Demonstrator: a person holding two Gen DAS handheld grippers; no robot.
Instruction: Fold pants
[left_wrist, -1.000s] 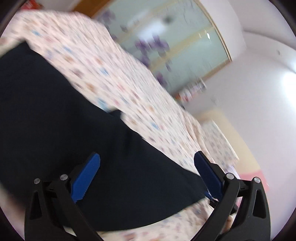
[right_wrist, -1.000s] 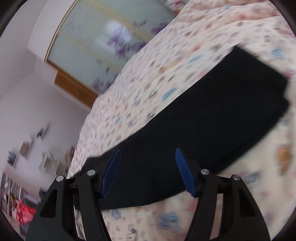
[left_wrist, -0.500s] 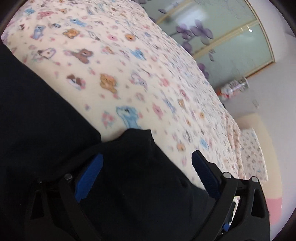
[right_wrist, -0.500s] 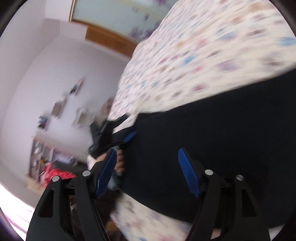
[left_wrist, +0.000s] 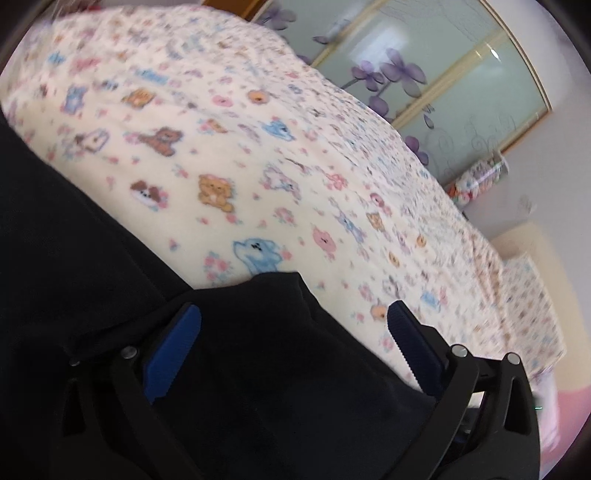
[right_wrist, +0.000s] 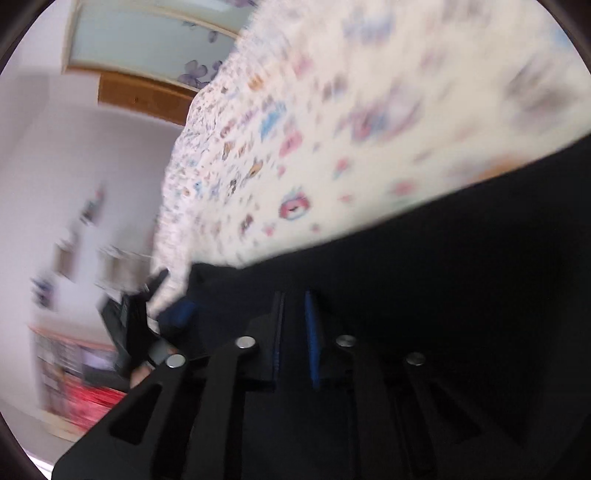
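Black pants lie on a cream bedsheet printed with cartoon animals (pink, blue, brown).

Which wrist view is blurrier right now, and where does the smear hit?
Right wrist: heavy motion smear across the bedsheet and wall; the right gripper stays sharp, its fingers nearly together on the black pants. Left wrist: milder blur, sheet print readable, left gripper crisp, fisheye bends the wardrobe doors.

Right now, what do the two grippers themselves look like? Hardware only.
Both match: left gripper and right gripper have black angular linkage arms with cut-out slots, silver round pivot pins, and blue ribbed finger pads. No cables, markings or sleeves are discernible; the right view is blurred.
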